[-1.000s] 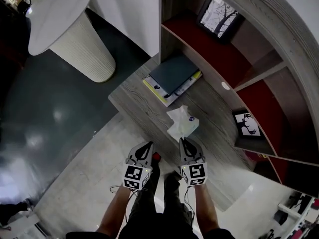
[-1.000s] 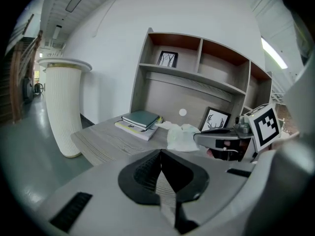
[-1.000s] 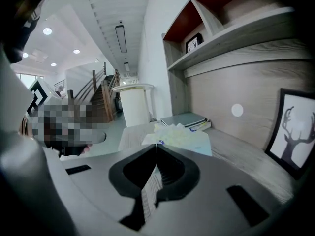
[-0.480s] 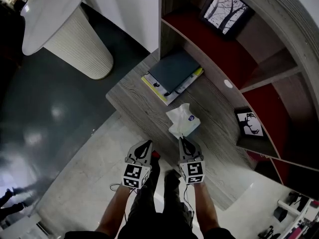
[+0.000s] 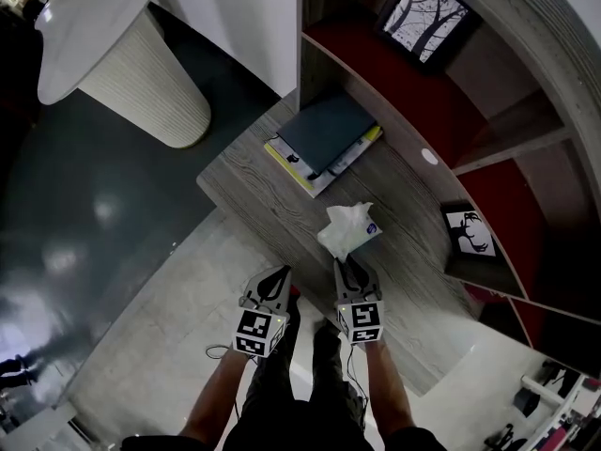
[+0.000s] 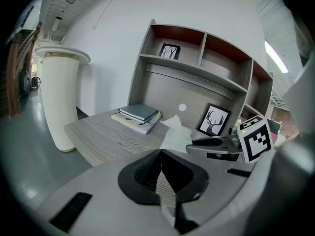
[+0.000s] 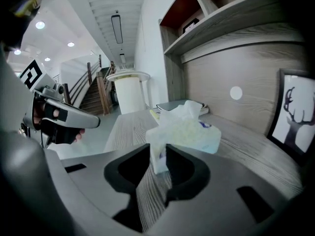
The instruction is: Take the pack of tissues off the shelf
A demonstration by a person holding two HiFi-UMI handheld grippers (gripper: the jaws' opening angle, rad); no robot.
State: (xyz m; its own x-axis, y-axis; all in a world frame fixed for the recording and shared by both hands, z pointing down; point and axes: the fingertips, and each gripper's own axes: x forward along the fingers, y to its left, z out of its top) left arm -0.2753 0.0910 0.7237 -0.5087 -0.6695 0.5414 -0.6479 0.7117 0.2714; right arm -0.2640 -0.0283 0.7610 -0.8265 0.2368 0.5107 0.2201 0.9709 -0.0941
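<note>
1. Two grippers are low in the head view, side by side, each in one hand.
2. Left gripper (image 5: 279, 274): its fingers (image 6: 142, 171) are pressed together. Nothing is between them. It hangs over the floor just in front of the desk (image 5: 246, 194) and touches nothing.
3. Right gripper (image 5: 348, 264): its fingers are a little way apart and have just been opening. The near end of the pack (image 5: 350, 230) sits in the gap between them, but they do not squeeze it.
4. The pack lies on the desk, near the front edge, below the red shelves (image 5: 394, 83). A white tissue sticks up out of its top.
5. Some books (image 5: 327, 139) lie in a pile further back on the desk, apart from the pack.
6. A deer picture (image 5: 467, 234) stands to the right of the pack.
</note>
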